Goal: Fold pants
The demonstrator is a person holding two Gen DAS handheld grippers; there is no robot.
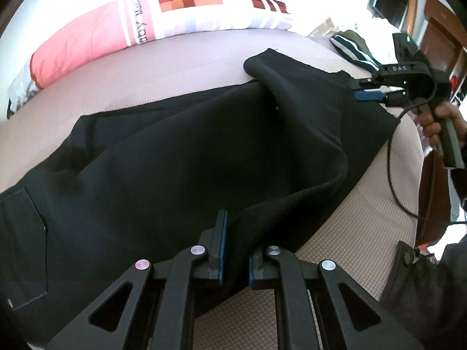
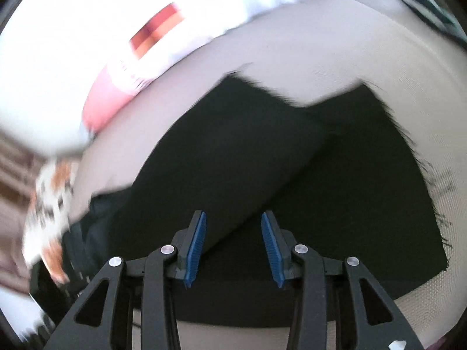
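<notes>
Black pants lie spread across the bed, one leg folded partly over the other, with a back pocket at the left. My left gripper is shut on a raised fold of the near edge of the pants; the cloth hides its right pad. In the left wrist view my right gripper hovers by the far leg hem, held by a hand. In its own blurred view the right gripper stands open above the pants, with nothing pinched between the blue pads.
The bed has a beige textured mat. A pink and white pillow lies along the far side. A striped garment sits at the far right corner. A black cable hangs from the right gripper, and a dark bag is at the bed's right edge.
</notes>
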